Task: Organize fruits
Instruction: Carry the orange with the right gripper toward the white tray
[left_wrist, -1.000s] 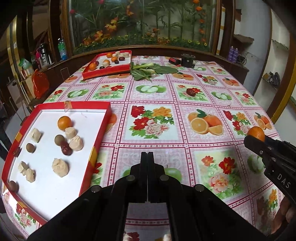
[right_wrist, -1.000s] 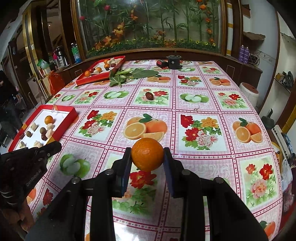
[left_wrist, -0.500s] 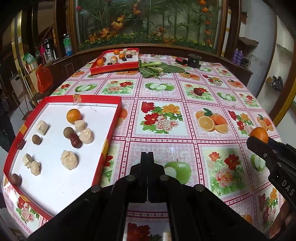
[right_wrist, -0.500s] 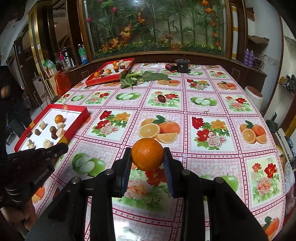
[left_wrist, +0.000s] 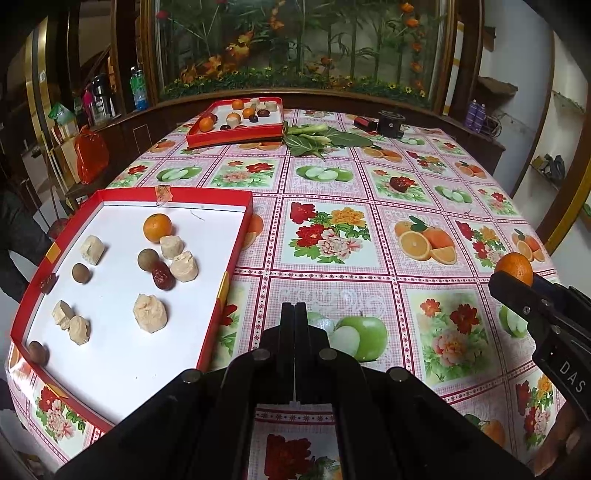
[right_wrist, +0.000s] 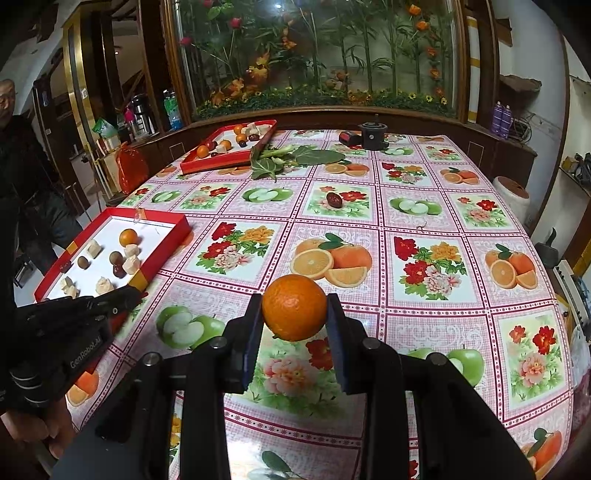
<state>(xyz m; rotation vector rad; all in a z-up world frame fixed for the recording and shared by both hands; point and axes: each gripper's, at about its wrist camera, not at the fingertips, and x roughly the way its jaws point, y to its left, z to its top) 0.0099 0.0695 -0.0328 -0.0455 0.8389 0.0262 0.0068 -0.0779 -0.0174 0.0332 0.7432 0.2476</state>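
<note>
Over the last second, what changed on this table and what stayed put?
Nothing was grabbed or released. The right tool stays shut on the round orange fruit, and the left tool stays shut and empty. Both views drifted toward the near red tray with the white floor, whose contents lie unmoved.

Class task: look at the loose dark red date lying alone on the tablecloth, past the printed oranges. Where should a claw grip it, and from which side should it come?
Grip the date across its narrow middle, coming from above. It lies flat on the tablecloth with open cloth all round, so fingers can likely drop either side of its short width. The left claw is shut and empty, so it seems the free one.
</note>
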